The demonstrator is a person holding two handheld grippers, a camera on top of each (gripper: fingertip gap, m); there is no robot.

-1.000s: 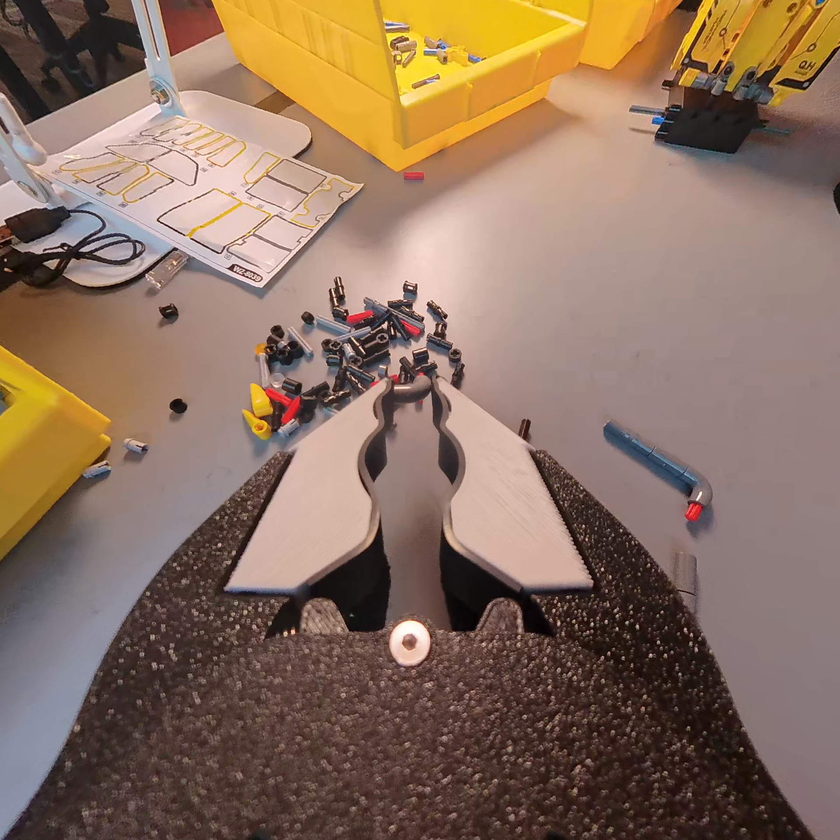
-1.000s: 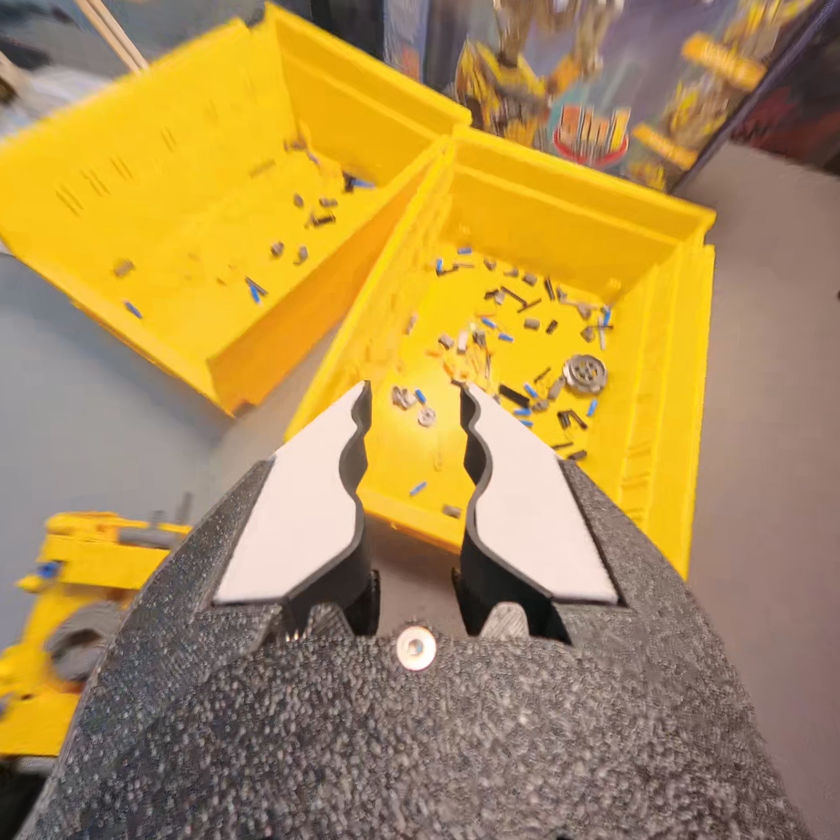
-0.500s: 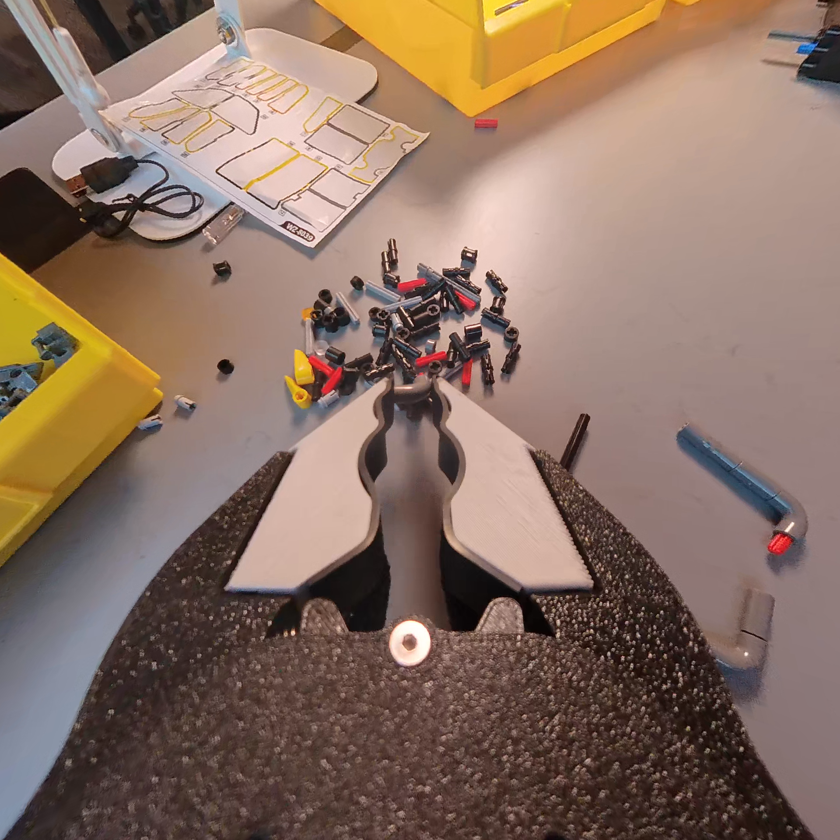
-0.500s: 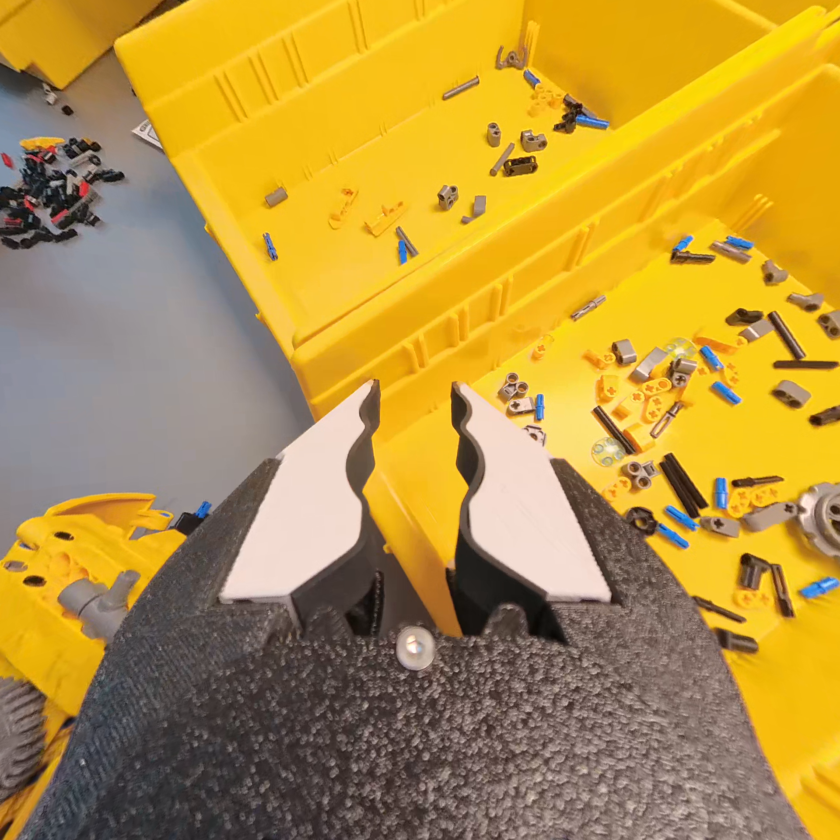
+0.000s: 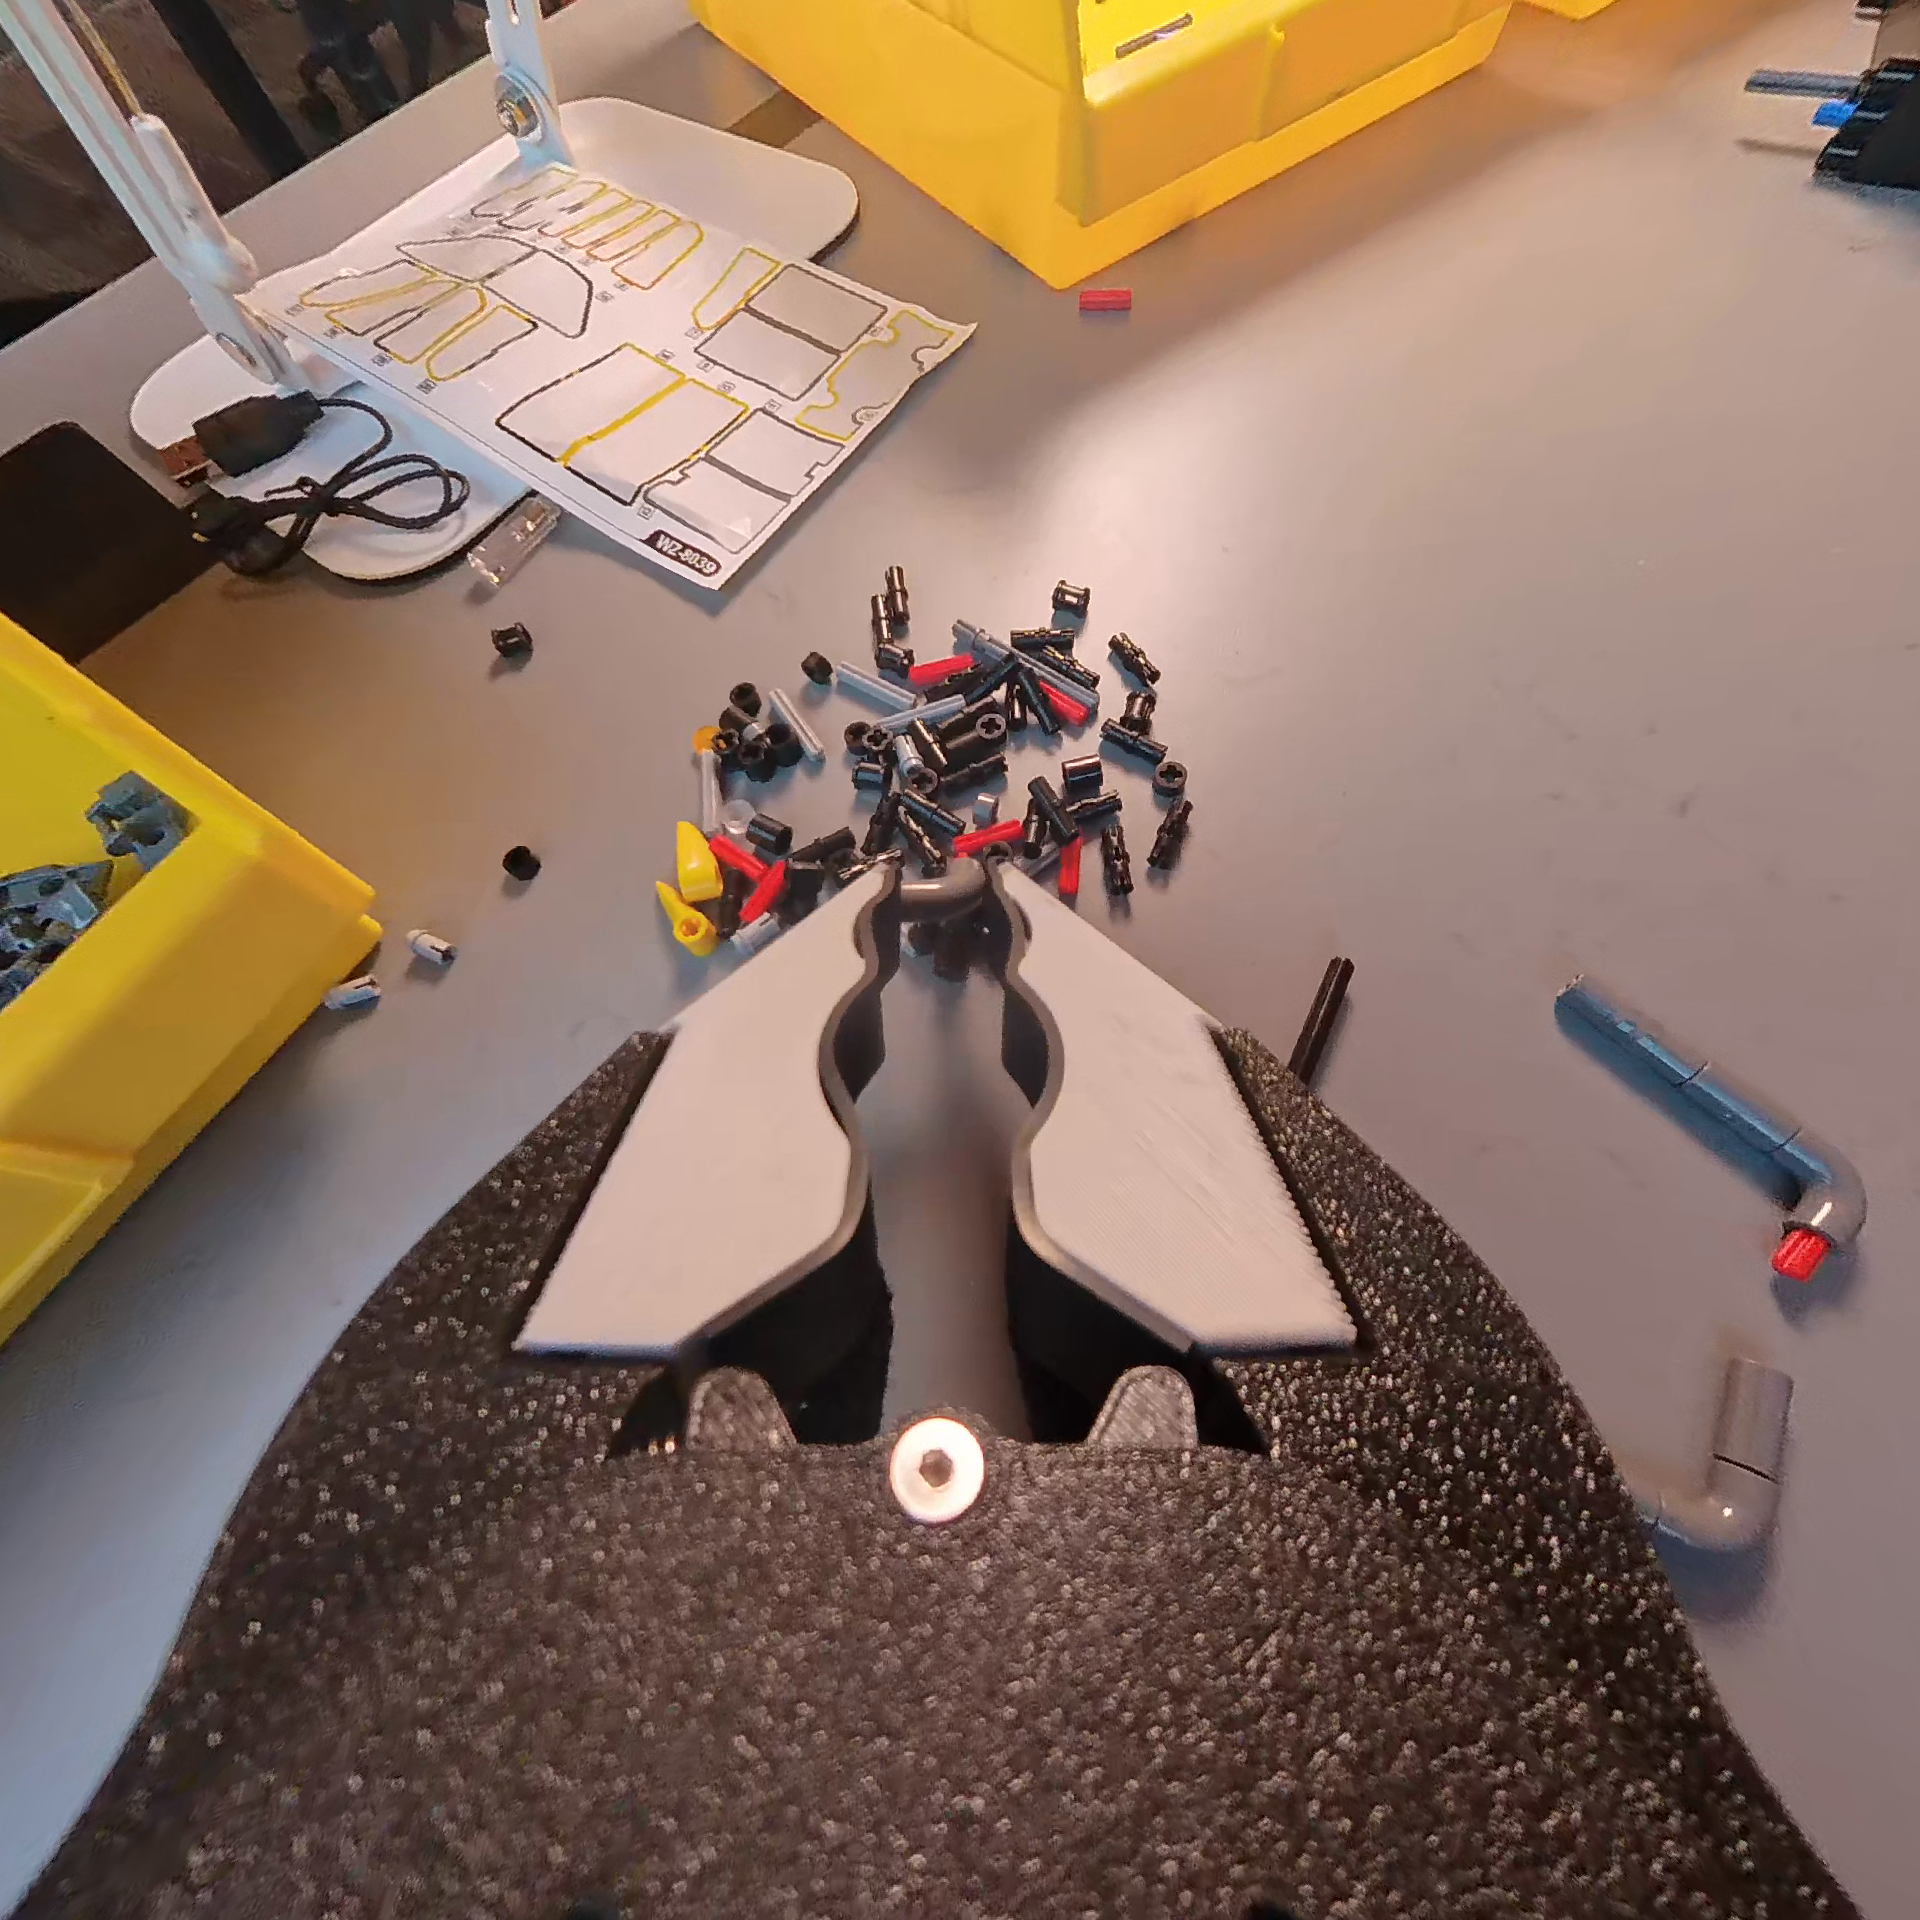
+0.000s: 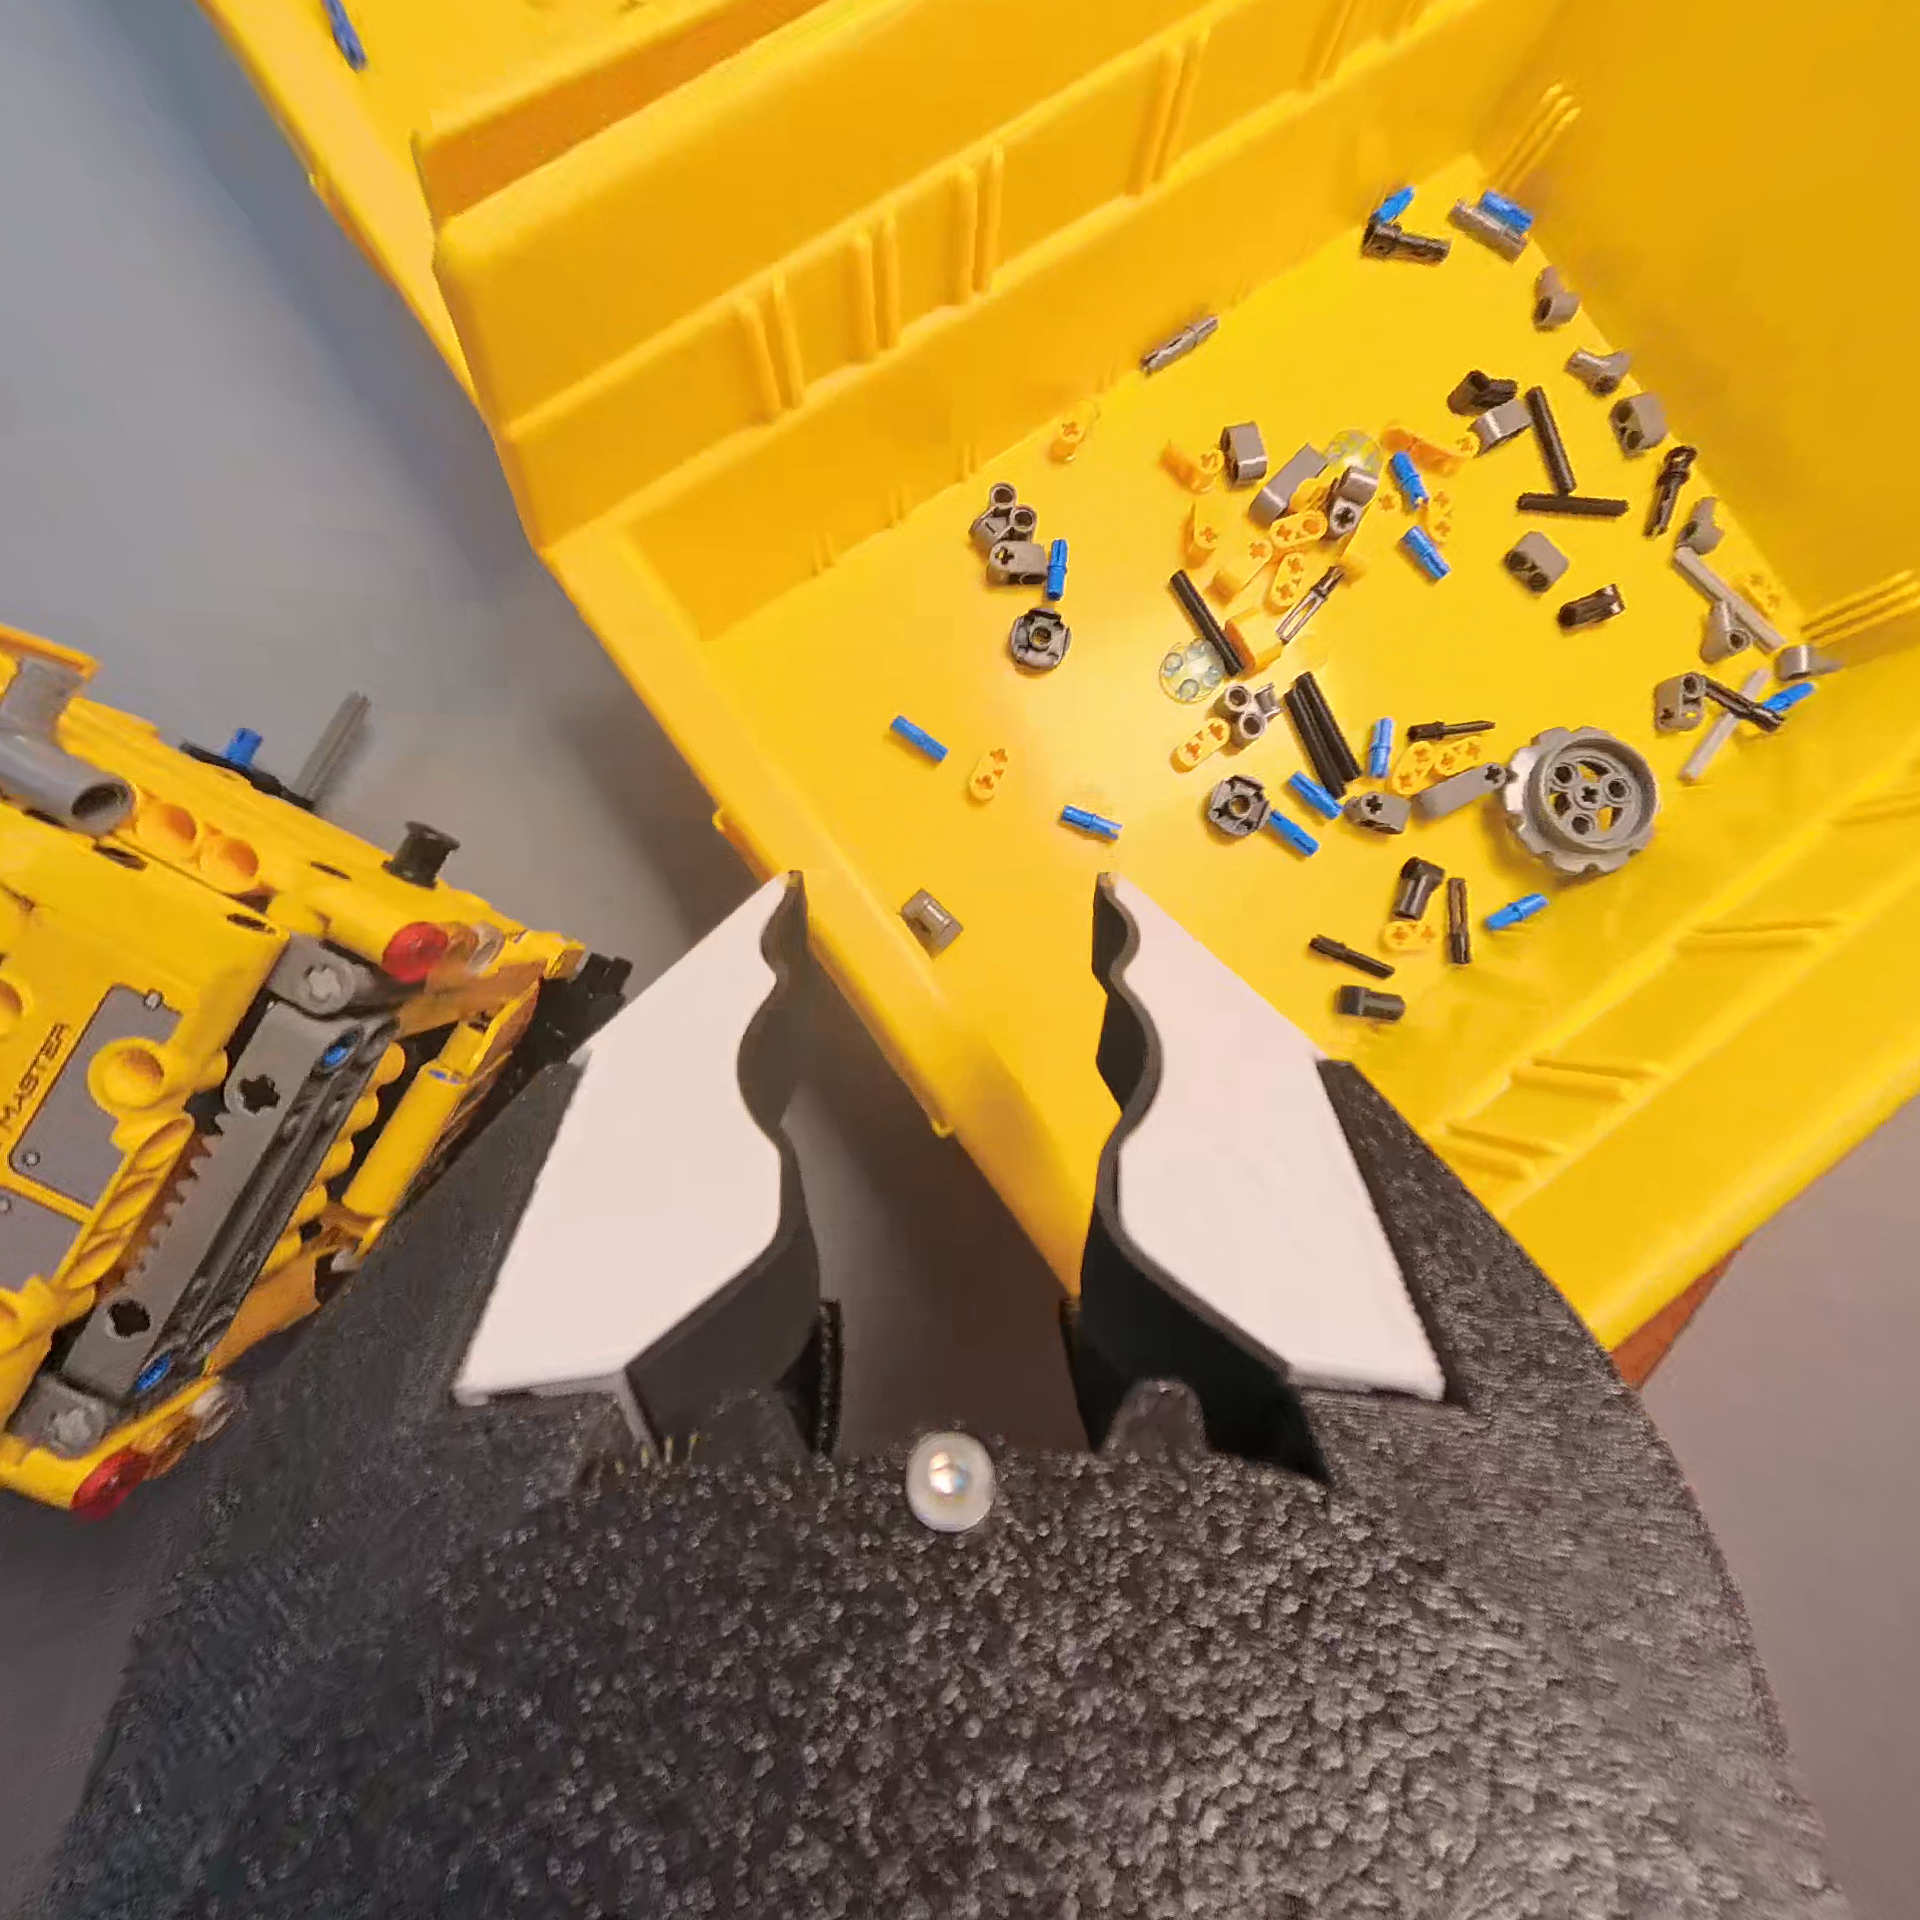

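Note:
My left gripper (image 5: 940,883) is shut on a small curved grey elbow piece (image 5: 940,896), held just above the near edge of a pile of small black, red and grey pins (image 5: 956,748) on the grey table. My right gripper (image 6: 945,883) is open and empty. It hovers over the near rim of a yellow bin (image 6: 831,935) that holds several loose grey, black, blue and orange parts, among them a grey wheel hub (image 6: 1579,795).
A sticker sheet (image 5: 623,384) lies on a white stand base. Yellow bins stand at the left (image 5: 156,987) and at the back (image 5: 1091,114). Grey tube pieces (image 5: 1714,1122) lie to the right. A yellow brick-built vehicle (image 6: 208,1039) stands left of the right gripper. Tip to tip, the grippers are about 50 centimeters apart.
The left gripper has drawn back and risen a little with the elbow piece. The right gripper has swung down over the right-hand bin and its jaws have opened wider.

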